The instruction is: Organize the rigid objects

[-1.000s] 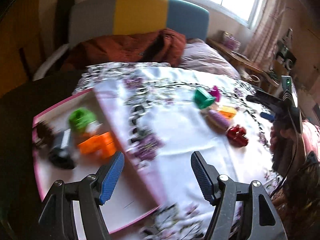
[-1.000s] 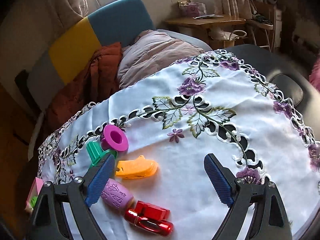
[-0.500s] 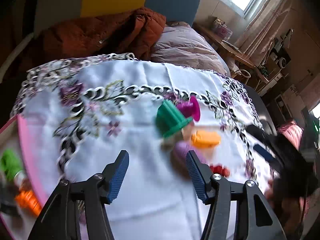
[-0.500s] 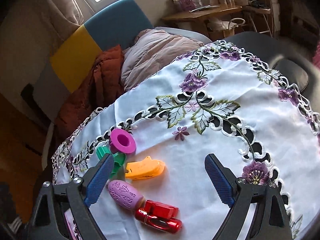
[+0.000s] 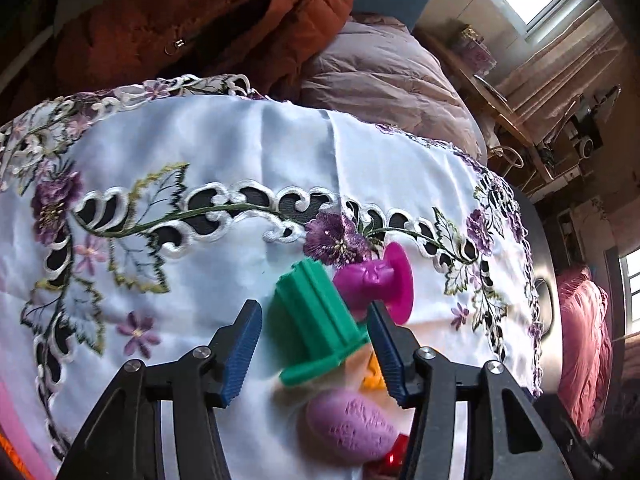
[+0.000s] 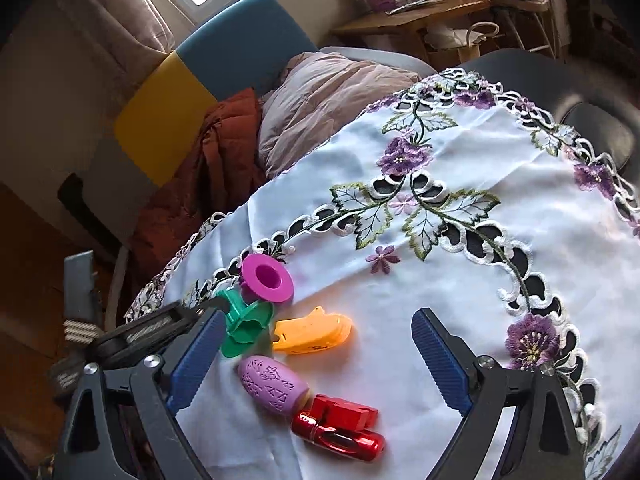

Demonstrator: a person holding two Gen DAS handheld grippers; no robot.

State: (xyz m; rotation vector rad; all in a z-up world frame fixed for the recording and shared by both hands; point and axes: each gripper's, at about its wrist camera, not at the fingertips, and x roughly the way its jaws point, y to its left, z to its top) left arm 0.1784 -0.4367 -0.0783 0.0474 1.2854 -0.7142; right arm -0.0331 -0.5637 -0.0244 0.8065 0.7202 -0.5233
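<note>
Left wrist view: the left tongs (image 5: 314,354) are spread, their blue ribbed pads on either side of a green flanged piece (image 5: 316,326) without clearly touching it. The green piece lies tilted on a white embroidered tablecloth (image 5: 224,152) that covers the surface. Just behind it and touching it is a magenta spool (image 5: 378,282), lying on its side. Below the green piece sits a lilac embossed cylinder (image 5: 350,426), with a sliver of an orange clip (image 5: 374,376) beside the right-hand pad and a glimpse of a red metallic item (image 5: 394,454) at the bottom edge (both mostly hidden). Beyond the cloth lie a rust-coloured jacket (image 5: 200,24) and a pale mauve quilt (image 5: 380,80).

Right wrist view: the right tongs (image 6: 316,360) are spread wide and hold nothing, hovering over the same cloth (image 6: 500,208). The small things cluster at lower left: the magenta spool (image 6: 267,278) at the back, the green piece (image 6: 245,322) against it, the orange clip (image 6: 314,330) just to its right, then the lilac cylinder (image 6: 274,384) touching the red metallic item (image 6: 338,426) nearest the camera. The left tongs (image 6: 132,330) show as a dark frame at the left, reaching the green piece. A chair with yellow and blue panels (image 6: 200,76) stands behind.
</note>
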